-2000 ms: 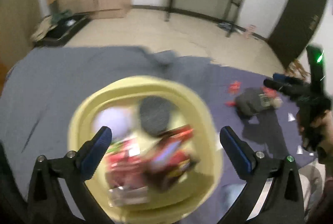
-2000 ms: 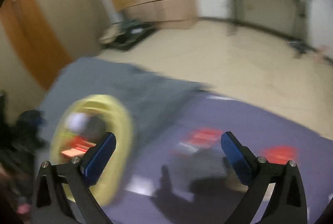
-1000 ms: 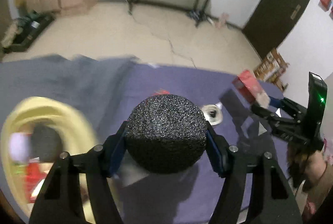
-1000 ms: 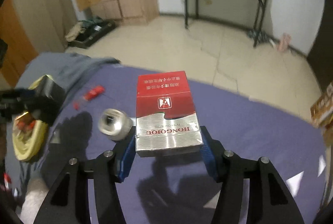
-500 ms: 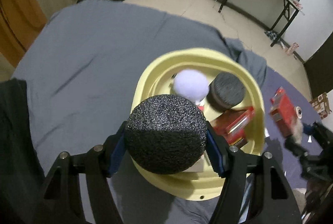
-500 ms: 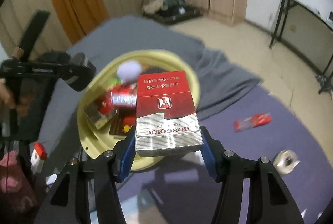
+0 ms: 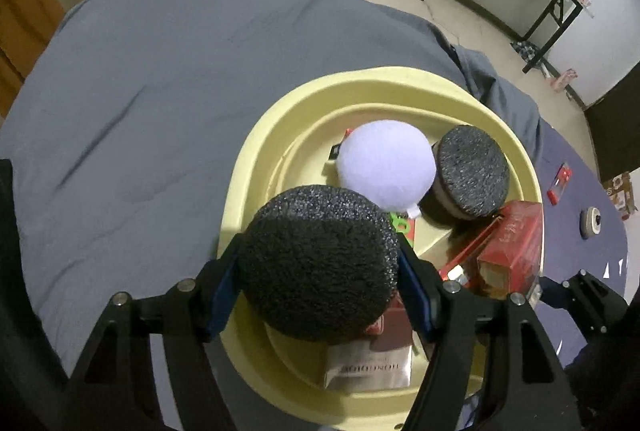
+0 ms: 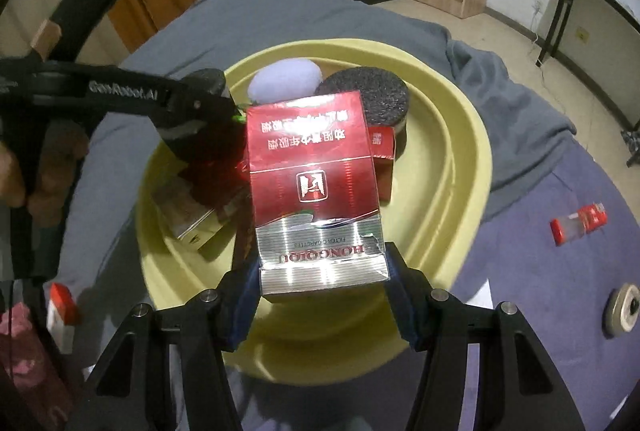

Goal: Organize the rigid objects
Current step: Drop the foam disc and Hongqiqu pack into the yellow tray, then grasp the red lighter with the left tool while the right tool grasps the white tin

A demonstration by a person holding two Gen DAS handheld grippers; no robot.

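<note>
Gripping coarse black foam ball [image 7: 318, 263] | glossy red box [image 8: 314, 187] | oval yellow basin [image 7: 256, 167]

Black gripper frames, blue jaws, silver screws, white "GenRobot.AI" lettering

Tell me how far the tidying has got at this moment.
Done: the yellow basin already holds a white ball, a dark sponge disc and red boxes. In hand: left gripper carries a black sponge; right gripper a cigarette pack. Left: a small red item and a tape roll.
</note>
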